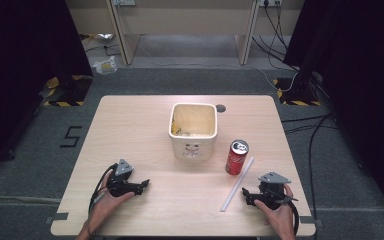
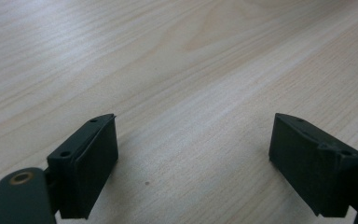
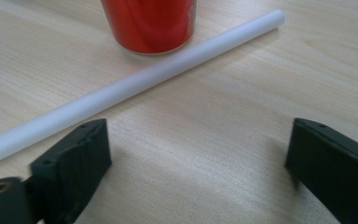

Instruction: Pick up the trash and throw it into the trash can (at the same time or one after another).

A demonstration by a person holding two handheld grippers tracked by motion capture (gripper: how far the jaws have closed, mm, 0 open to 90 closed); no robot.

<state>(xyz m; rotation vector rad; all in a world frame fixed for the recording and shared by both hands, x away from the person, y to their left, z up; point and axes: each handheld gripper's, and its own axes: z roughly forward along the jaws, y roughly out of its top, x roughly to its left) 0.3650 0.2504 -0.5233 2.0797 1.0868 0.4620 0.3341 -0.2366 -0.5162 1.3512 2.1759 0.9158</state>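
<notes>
Right gripper [image 1: 248,195]: jaws spread wide, nothing between them, low over the table [image 1: 145,115], aimed at the straw, likely lining up a pick.
White straw [image 3: 135,84]: flat on the wood, just beyond the right jaws, slanting past the can's base.
Red soda can [image 1: 237,157]: upright, just beside the straw's far end, right of the cream bin [image 1: 193,131].
Left gripper [image 1: 143,185]: released, empty, parked well apart, probably waiting.

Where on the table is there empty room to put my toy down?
Free: the table's left side beside the cream bin, and the middle strip between the left tongs and the white tube. Crowded: the red can, tube and right tongs.
</notes>
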